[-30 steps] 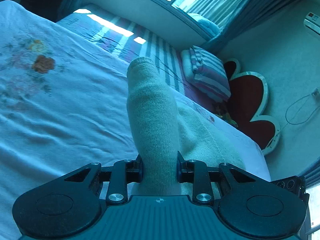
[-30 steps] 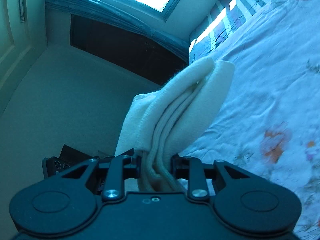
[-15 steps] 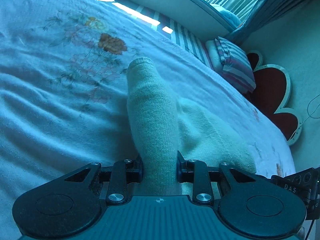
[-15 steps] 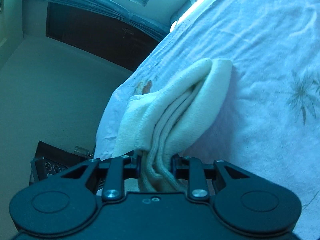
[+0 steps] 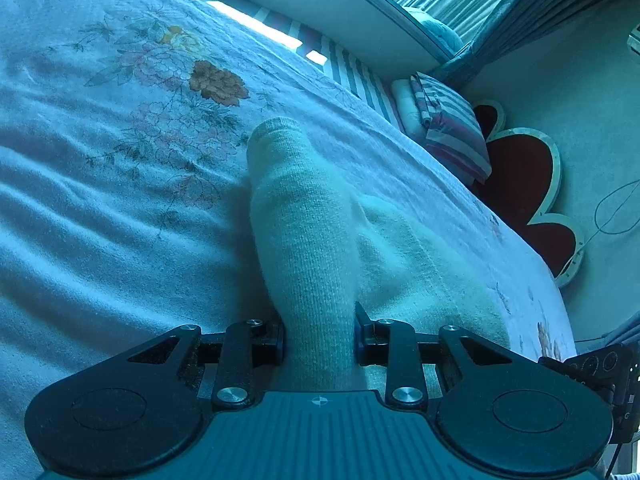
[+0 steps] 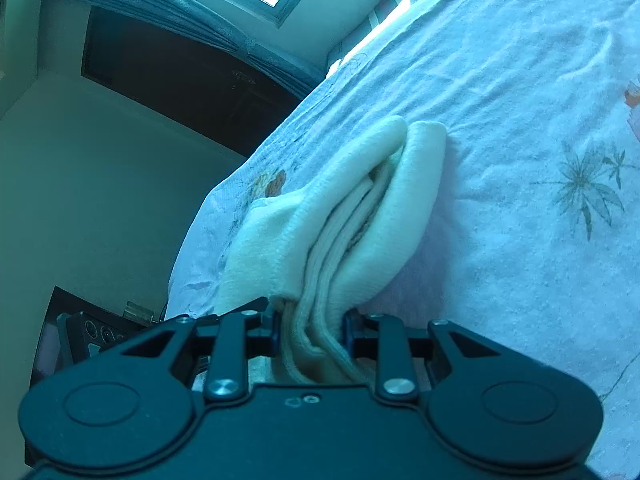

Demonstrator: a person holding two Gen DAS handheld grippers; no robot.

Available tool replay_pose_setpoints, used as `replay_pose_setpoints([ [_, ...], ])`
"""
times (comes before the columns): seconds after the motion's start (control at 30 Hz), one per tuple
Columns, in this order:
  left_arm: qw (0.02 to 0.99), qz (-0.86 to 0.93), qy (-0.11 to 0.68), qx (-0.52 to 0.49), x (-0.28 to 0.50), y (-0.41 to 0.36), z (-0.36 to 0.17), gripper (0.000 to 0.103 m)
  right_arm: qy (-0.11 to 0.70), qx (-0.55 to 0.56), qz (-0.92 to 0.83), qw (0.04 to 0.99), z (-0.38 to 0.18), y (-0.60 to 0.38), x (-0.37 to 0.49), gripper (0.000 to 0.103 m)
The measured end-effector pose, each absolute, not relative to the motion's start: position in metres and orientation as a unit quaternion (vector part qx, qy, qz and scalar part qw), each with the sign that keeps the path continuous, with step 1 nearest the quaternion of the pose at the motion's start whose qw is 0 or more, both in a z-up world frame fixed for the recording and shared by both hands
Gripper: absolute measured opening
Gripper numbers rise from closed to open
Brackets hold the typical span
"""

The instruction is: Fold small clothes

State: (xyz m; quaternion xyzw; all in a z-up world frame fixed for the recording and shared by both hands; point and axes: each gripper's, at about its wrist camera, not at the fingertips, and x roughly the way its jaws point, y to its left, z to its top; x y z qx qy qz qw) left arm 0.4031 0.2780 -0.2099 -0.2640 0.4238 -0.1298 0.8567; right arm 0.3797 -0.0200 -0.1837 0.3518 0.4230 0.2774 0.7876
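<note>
A cream knitted garment (image 5: 308, 232) lies bunched on a flowered white bedspread (image 5: 100, 208). My left gripper (image 5: 319, 338) is shut on one thick fold of it, which sticks out forward between the jaws. The rest spreads to the right on the bed. In the right wrist view the same garment (image 6: 360, 216) shows several ribbed layers pinched together, and my right gripper (image 6: 310, 330) is shut on that stack. Its far end rests on the bedspread (image 6: 520, 120).
Striped pillows (image 5: 448, 132) and a red flower-shaped cushion (image 5: 524, 184) lie at the bed's far right end. The other gripper's body (image 5: 600, 368) shows at the lower right. The bed edge (image 6: 200, 232) drops to the floor on the left. A dark cabinet (image 6: 180, 76) stands under the window.
Both grippers have come down toward the bed with the garment still held. The bedspread now fills more of both views, and the garment's far end rests on it.
</note>
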Motion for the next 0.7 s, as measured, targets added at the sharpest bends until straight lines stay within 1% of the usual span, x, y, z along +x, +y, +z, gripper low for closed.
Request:
replay_pose_setpoints([
  [0.13, 0.852, -0.134, 0.427, -0.271, 0.407, 0.281, -0.206, 0.03, 0.418, 0.362, 0.279, 0.785, -0.178, -0.02, 0.378, 0.027],
  [0.27, 0.86, -0.142, 0.412, -0.264, 0.411, 0.284, -0.195, 0.03, 0.401, 0.373, 0.281, 0.788, -0.174, -0.021, 0.375, 0.027],
  [0.4, 0.851, -0.135, 0.441, -0.252, 0.42, 0.28, -0.211, 0.03, 0.413, 0.365, 0.265, 0.791, -0.187, -0.023, 0.377, 0.027],
  [0.43, 0.851, -0.133, 0.439, -0.254, 0.419, 0.281, -0.215, 0.033, 0.418, 0.366, 0.26, 0.789, -0.192, -0.022, 0.379, 0.027],
  [0.47, 0.854, -0.129, 0.436, -0.254, 0.417, 0.282, -0.217, 0.042, 0.421, 0.363, 0.257, 0.791, -0.195, -0.023, 0.378, 0.03],
  [0.53, 0.863, -0.124, 0.427, -0.241, 0.414, 0.282, -0.218, 0.053, 0.431, 0.361, 0.243, 0.791, -0.2, -0.026, 0.376, 0.037],
  [0.57, 0.866, -0.124, 0.422, -0.238, 0.411, 0.282, -0.218, 0.055, 0.438, 0.364, 0.228, 0.79, -0.203, -0.03, 0.375, 0.055],
  [0.6, 0.87, -0.122, 0.418, -0.231, 0.409, 0.281, -0.217, 0.057, 0.434, 0.363, 0.223, 0.794, -0.204, -0.033, 0.373, 0.056],
  [0.63, 0.874, -0.119, 0.415, -0.221, 0.408, 0.28, -0.215, 0.06, 0.432, 0.36, 0.223, 0.796, -0.203, -0.035, 0.371, 0.056],
  [0.67, 0.878, -0.11, 0.414, -0.213, 0.406, 0.28, -0.212, 0.069, 0.433, 0.355, 0.22, 0.799, -0.201, -0.036, 0.37, 0.056],
  [0.7, 0.885, -0.094, 0.41, -0.201, 0.402, 0.28, -0.208, 0.074, 0.43, 0.344, 0.214, 0.807, -0.197, -0.037, 0.366, 0.056],
])
